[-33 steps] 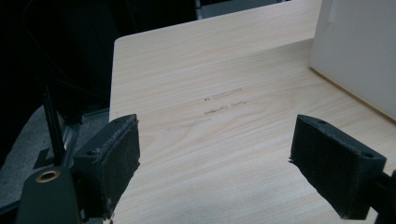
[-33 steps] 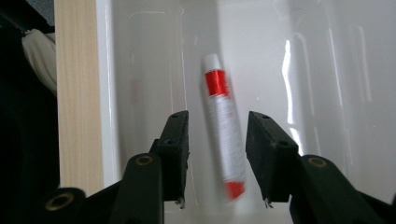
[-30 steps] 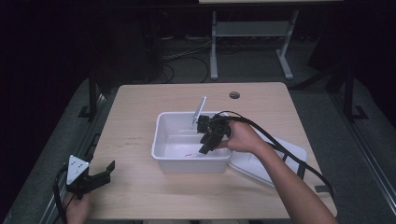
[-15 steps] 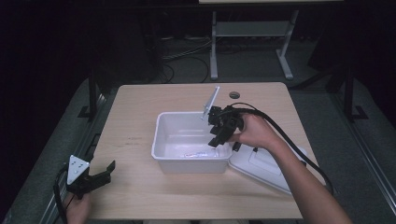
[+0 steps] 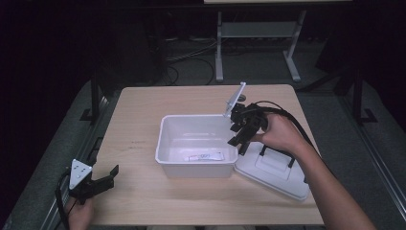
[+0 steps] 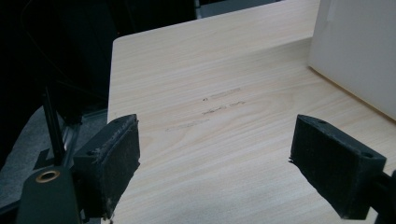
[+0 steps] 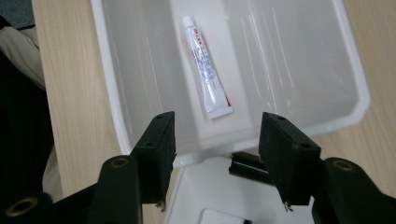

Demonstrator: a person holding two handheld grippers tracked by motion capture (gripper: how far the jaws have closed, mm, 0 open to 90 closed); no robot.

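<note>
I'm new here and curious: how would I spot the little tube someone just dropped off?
Find the wooden table, then the open white bin at its middle. On the bin's floor, by the near wall, lies the small white tube with blue print, the sole item inside; the lid rests alongside.

A pale wood counter [image 5: 143, 201] stands on grey floor [image 5: 335, 110] in a dark room. Behind it, a white frame [image 5: 253, 33] and black cables [image 5: 186, 55].

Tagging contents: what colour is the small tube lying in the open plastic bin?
White with blue print and a red band: small tube, clearest in the right gripper view.
</note>
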